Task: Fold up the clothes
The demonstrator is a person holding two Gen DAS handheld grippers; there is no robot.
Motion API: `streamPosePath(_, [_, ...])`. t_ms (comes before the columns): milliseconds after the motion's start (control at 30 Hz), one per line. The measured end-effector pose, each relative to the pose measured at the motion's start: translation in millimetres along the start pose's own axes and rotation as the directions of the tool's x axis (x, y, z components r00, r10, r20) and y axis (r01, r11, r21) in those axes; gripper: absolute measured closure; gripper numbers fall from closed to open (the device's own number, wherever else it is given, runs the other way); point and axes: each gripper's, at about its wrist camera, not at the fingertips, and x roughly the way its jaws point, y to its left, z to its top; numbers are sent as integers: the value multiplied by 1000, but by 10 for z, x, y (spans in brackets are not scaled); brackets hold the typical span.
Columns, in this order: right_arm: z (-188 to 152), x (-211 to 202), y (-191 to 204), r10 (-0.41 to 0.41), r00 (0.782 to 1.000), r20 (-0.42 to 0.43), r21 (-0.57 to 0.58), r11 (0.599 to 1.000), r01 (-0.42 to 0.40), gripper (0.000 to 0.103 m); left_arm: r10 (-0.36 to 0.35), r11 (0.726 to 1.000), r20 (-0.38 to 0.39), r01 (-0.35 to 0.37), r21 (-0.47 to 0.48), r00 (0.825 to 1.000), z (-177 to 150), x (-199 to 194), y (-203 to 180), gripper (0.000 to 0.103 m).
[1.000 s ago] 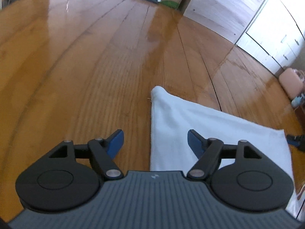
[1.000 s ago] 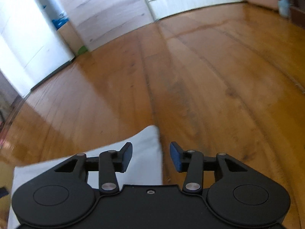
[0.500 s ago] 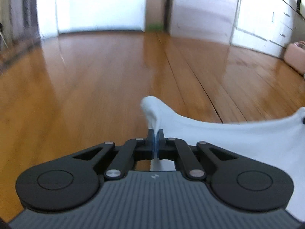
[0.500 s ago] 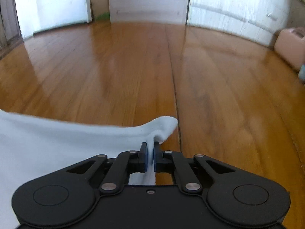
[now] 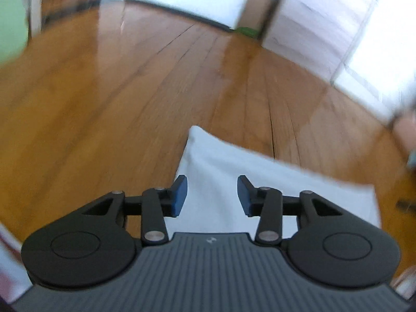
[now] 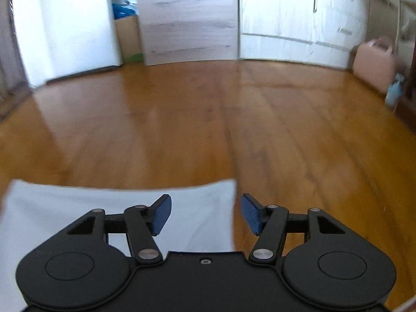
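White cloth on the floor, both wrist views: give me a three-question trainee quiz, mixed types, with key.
1. True or false: the left gripper is clamped on the white cloth.
2. Multiple choice: the cloth lies on A) a table B) a wooden floor C) a bed.
3. Fill in: by the right-hand wall in the right wrist view stands a ___ case.

Key: 1 false, its jaws are opening with nothing pinched; the right gripper is opening too. 2 B. 3 pink.
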Motion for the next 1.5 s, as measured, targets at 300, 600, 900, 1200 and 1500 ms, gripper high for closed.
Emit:
streamPosePath(300, [-1275,-1302,269,477,867,-147,351,844,-405,38,-10,994,-16,8,-111,1000,-1043,-1641,275,50])
streamPosePath(600, [-2422,-2092,897,643,682,-348,120,752,-648,41,66,927,-199,-134,-349,978,-2155,-1963,837,50])
streamPosePath(900, [-2964,-2116,1608,701,489,-519,125,628,-768,42,166,895,-250,-252,-368,954,-2478,-1940,1184,48])
streamPosePath(1200, [-3383,-2278,2070,600,543,-588,-59,637,-769,42,108,902,-300,-220,-371,948,-2539,-1820,1149,48])
streamPosePath(1500, [-3429,-2498,2035,694,511,-508,-156,509,-846,99,236,887,-243,-311,-341,941,-2517,-1835,1178,98])
